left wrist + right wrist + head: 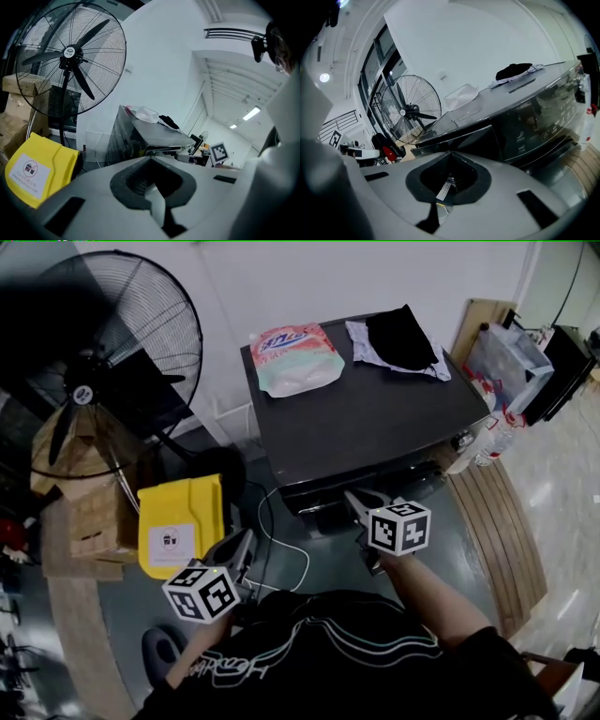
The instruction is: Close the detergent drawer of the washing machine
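The dark washing machine [375, 418] stands ahead of me. Its detergent drawer [314, 505] juts out from the front at the upper left; the right gripper view shows the drawer's dark front panel [461, 140] just beyond the jaw tips. My right gripper [356, 501] is shut and empty, its tips close to the drawer's right end; I cannot tell whether they touch. My left gripper [244, 547] is lower and to the left, shut and empty, apart from the machine. In the left gripper view the drawer [164, 149] sticks out past the machine's side [123, 136].
A detergent bag [298, 357] and dark and light clothes [398, 341] lie on the machine's top. A yellow folded sign [180, 524] and a big standing fan [98, 367] are to the left. A white cable [286, 554] runs across the floor. Boxes [89, 521] sit far left.
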Action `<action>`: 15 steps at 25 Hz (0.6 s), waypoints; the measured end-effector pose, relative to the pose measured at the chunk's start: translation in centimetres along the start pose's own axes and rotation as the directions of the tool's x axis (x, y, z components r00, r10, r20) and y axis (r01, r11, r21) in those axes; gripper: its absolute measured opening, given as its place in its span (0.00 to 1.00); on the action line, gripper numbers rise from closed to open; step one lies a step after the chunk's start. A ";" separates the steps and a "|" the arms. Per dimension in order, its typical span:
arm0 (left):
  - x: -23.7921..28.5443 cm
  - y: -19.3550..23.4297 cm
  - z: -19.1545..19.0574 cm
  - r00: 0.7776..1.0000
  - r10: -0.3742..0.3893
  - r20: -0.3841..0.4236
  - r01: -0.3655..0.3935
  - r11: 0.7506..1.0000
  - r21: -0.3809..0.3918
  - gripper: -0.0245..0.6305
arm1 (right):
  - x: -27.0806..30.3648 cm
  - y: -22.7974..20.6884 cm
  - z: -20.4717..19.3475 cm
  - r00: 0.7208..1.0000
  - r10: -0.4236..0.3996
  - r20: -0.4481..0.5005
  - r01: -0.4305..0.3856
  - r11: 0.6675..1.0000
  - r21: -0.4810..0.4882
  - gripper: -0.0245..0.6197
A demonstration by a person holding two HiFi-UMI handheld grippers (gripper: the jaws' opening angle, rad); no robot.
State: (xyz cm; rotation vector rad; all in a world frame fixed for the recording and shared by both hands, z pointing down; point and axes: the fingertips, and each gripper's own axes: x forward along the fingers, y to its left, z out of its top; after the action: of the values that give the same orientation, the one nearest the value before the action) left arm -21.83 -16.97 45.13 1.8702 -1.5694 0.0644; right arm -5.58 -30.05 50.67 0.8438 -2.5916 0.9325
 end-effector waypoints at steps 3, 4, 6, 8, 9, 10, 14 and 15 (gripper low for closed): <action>0.4 0.2 0.4 1.000 0.003 0.003 -0.003 1.000 0.003 0.07 | 0.3 -0.1 0.3 1.000 0.004 0.000 -0.004 1.000 -0.007 0.08; 0.5 0.4 0.5 1.000 0.003 0.006 -0.003 1.000 0.004 0.07 | 0.3 -0.2 0.3 1.000 0.006 0.000 -0.006 1.000 -0.008 0.08; 0.9 0.6 0.8 1.000 0.002 0.014 -0.002 1.000 0.008 0.07 | 0.3 -0.2 0.4 1.000 0.012 0.003 -0.012 1.000 -0.011 0.08; 1.2 0.9 1.0 1.000 0.000 0.021 -0.001 1.000 0.011 0.07 | 0.4 -0.2 0.4 1.000 0.016 0.004 -0.016 1.000 -0.018 0.08; 1.3 0.9 1.0 1.000 -0.001 0.024 0.001 1.000 0.011 0.07 | 0.4 -0.2 0.3 1.000 0.017 0.004 -0.017 1.000 -0.022 0.08; 1.5 1.0 1.1 1.000 -0.002 0.026 0.002 1.000 0.013 0.07 | 0.5 -0.2 0.3 1.000 0.018 0.004 -0.018 1.000 -0.026 0.08; 2.0 1.1 1.2 1.000 -0.006 0.031 0.005 1.000 0.015 0.07 | 0.7 -0.2 0.4 1.000 0.027 0.008 -0.027 0.999 -0.037 0.08; 2.1 1.1 1.1 0.999 -0.007 0.032 0.007 1.000 0.015 0.07 | 0.7 -0.2 0.3 1.000 0.029 0.009 -0.029 0.999 -0.037 0.08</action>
State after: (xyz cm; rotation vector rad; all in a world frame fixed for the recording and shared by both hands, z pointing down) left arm -22.66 -19.43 45.74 1.8970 -1.5878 0.0435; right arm -6.03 -30.69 50.83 0.8049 -2.6272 0.8880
